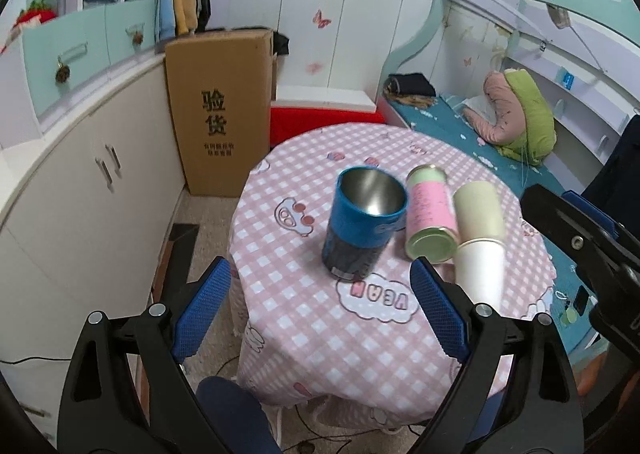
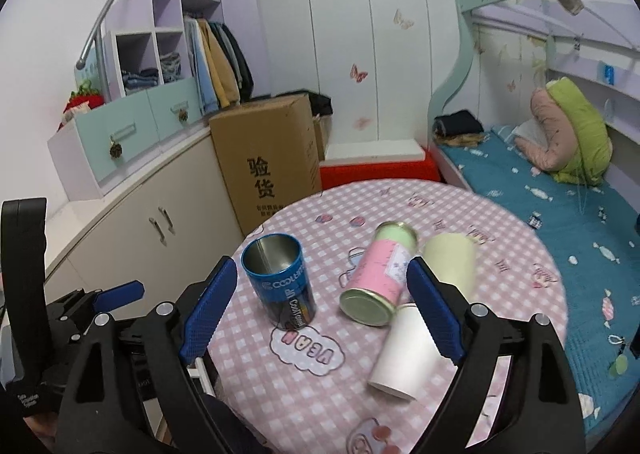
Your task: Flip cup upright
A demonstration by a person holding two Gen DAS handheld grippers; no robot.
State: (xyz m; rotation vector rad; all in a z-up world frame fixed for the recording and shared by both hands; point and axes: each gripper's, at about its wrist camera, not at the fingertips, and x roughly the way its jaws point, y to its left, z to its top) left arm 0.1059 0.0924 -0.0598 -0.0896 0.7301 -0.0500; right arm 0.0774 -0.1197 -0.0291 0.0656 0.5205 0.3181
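Observation:
A blue metal cup [image 1: 360, 221] [image 2: 280, 282] stands upright on the pink checked tablecloth [image 1: 320, 326], its shiny inside showing. My left gripper [image 1: 320, 270] is open just in front of it, holding nothing. Right of the cup, a pink and green canister [image 1: 430, 213] [image 2: 378, 274] lies on its side. A white paper cup [image 1: 480, 274] [image 2: 404, 350] also lies on its side, end to end with a pale green cup [image 1: 478, 209] [image 2: 450, 262]. My right gripper [image 2: 322, 266] hovers open and empty over the table's near side, its right finger [image 2: 434, 310] above the white cup.
A tall cardboard box [image 1: 220, 109] stands on the floor behind the table to the left, beside cream cabinets [image 1: 80, 193]. A bed with a teal sheet [image 2: 560, 213] runs along the right. A red and white box [image 1: 320, 113] sits behind the table.

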